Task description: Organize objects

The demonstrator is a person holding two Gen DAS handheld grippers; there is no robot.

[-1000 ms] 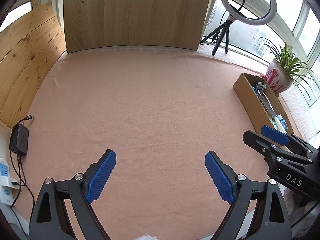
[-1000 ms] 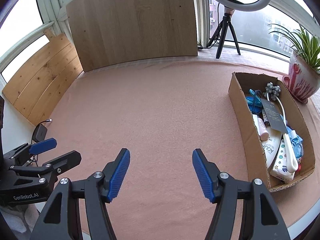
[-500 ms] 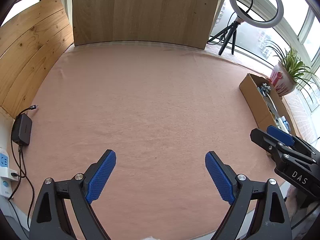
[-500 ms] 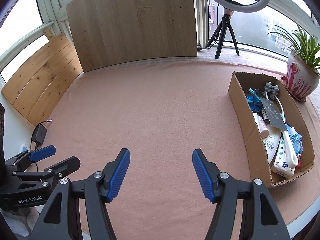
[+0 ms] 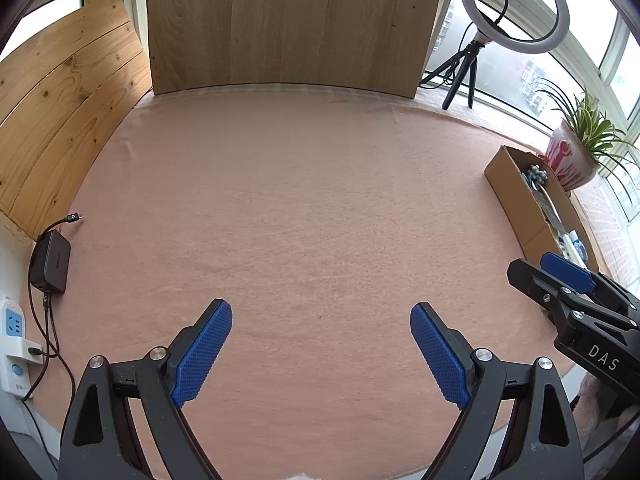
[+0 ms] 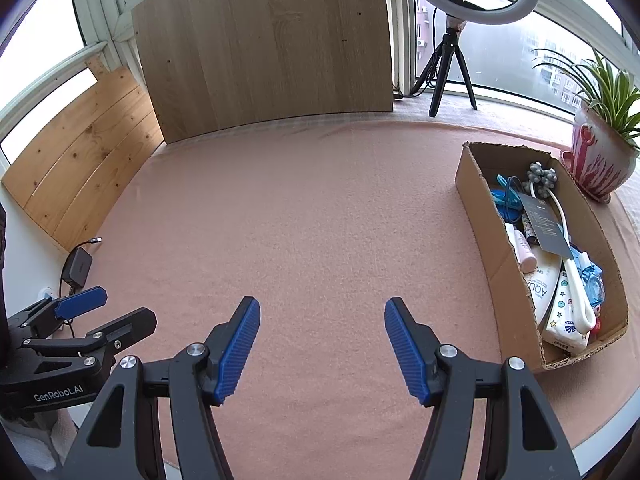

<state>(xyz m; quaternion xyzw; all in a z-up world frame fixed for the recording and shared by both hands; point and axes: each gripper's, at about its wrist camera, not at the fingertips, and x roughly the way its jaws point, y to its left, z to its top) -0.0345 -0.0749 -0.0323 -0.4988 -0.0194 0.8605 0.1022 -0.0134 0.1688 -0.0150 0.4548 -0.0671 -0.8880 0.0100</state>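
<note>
We are holding the left gripper point(image 5: 321, 354) and right gripper point(image 6: 322, 350) spread and empty. All small objects are sitting inside the brown cardboard box point(image 6: 496, 268), so the organizing seems finished.

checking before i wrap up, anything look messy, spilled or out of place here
Nothing spilled. The items sit piled in the cardboard box, whose rim is ragged. A loose cable end from the black adapter lies on the pink cloth.

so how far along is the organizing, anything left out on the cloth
It looks essentially done. The items sit packed in the cardboard box, and no loose item shows on the pink cloth. Nothing is in hand: the left tool and right tool are both open and empty. Nothing visible remains to sort.
</note>
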